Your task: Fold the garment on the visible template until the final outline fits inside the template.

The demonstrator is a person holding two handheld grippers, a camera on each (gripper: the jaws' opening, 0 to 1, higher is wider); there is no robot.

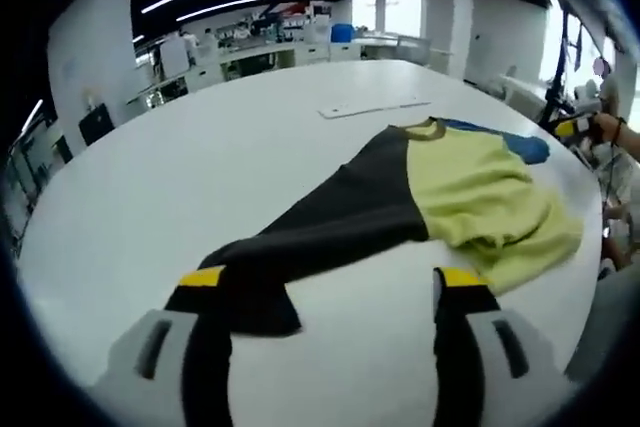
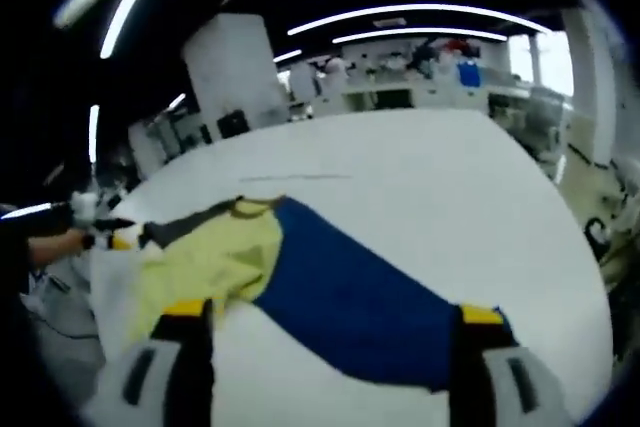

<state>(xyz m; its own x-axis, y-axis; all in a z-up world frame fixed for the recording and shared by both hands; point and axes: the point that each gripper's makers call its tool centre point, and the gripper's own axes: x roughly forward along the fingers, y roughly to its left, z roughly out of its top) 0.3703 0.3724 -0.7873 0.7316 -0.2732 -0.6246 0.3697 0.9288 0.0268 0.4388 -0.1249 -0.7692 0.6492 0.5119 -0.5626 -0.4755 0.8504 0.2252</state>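
Note:
A long-sleeved garment lies spread on the white table [image 1: 150,177]. Its body is yellow [image 1: 480,192], with one black sleeve [image 1: 330,217] and one blue sleeve [image 1: 515,142]. My left gripper [image 1: 330,282] is open, low over the table, and the black cuff [image 1: 250,302] lies just inside its left jaw. My right gripper [image 2: 333,312] is open too, and the blue sleeve [image 2: 360,307] runs between its jaws toward the right one. The yellow body [image 2: 210,262] is bunched at its near edge. A flat pale template outline [image 1: 375,107] lies on the table beyond the collar.
The right gripper [image 1: 575,127], held by a hand, shows at the table's far right edge. The left gripper [image 2: 110,237] shows at the left by the black sleeve [image 2: 190,222]. The round table edge is close behind both. Desks and shelves stand far behind.

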